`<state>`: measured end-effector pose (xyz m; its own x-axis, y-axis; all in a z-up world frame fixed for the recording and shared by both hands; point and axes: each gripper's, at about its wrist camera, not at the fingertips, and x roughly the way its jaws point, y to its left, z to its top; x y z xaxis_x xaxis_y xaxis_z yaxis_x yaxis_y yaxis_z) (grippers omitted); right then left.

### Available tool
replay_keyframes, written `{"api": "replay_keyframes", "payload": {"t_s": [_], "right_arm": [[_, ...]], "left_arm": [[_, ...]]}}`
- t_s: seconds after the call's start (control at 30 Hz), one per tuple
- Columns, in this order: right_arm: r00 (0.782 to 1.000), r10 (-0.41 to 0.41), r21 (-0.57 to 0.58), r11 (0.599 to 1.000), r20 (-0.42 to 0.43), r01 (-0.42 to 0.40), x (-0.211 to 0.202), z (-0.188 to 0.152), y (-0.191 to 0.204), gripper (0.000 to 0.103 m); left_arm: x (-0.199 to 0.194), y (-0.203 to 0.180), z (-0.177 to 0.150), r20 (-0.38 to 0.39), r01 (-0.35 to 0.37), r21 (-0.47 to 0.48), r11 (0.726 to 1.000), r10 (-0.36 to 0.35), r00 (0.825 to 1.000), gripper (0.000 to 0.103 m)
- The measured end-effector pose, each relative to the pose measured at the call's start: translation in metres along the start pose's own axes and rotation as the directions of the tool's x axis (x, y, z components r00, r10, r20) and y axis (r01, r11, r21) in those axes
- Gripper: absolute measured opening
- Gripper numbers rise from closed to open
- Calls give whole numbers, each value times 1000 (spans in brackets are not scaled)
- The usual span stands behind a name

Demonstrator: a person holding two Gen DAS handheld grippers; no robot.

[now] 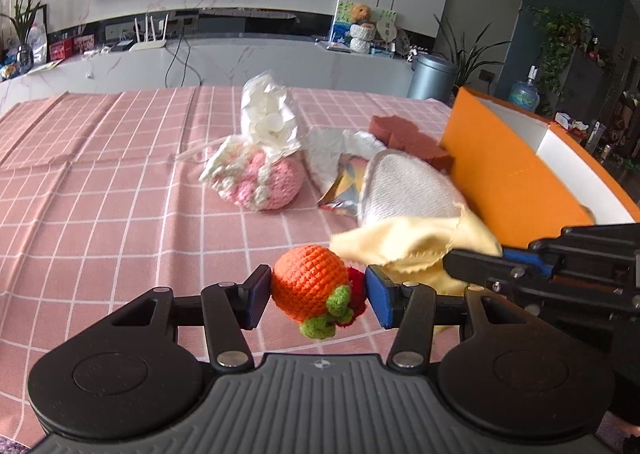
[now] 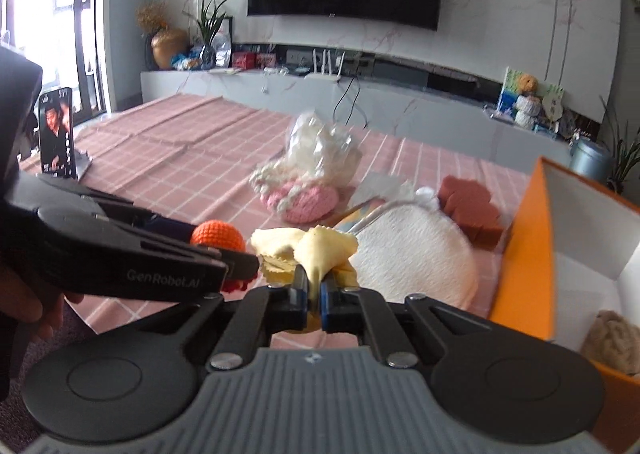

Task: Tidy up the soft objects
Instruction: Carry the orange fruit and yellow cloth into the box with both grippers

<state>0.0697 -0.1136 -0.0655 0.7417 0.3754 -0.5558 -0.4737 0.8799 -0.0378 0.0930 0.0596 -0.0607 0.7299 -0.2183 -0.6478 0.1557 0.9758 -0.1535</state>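
Nearest the left wrist lens, the crocheted orange fruit [image 1: 308, 288] is clamped between the pads of the left gripper [image 1: 318, 296], lifted above the pink checked tablecloth [image 1: 100, 193]. The yellow cloth [image 2: 316, 250] is pinched tightly by the right gripper [image 2: 315, 296]. The carrying step appears in hand; next, both would need moving toward the orange box [image 2: 528, 254] at three o'clock.
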Motion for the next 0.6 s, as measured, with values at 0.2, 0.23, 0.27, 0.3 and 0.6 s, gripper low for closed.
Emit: {"api": "replay_keyframes", "payload": {"t_s": [0.2,0.23,0.27,0.3,0.6], "right_arm": [[996,-44,55,998,73,40,-39,14,-29,3],[995,-54,57,997,83,49,-45,16,-33,3],[994,-64,60,996,90,59,-52,17,-39,3],[993,-74,63,996,96,68,-58,19,-44,3],[979,-167,88,984,116,157,-103,26,-100,3]], "left_arm": [[-22,-29,13,54,44,40,998,-46,997,59],[-26,-35,16,65,54,51,997,-57,996,59],[-29,-41,19,75,63,61,996,-68,995,59],[-32,-46,21,84,74,72,995,-80,993,59],[-41,-107,55,152,182,208,961,-215,965,59]]}}
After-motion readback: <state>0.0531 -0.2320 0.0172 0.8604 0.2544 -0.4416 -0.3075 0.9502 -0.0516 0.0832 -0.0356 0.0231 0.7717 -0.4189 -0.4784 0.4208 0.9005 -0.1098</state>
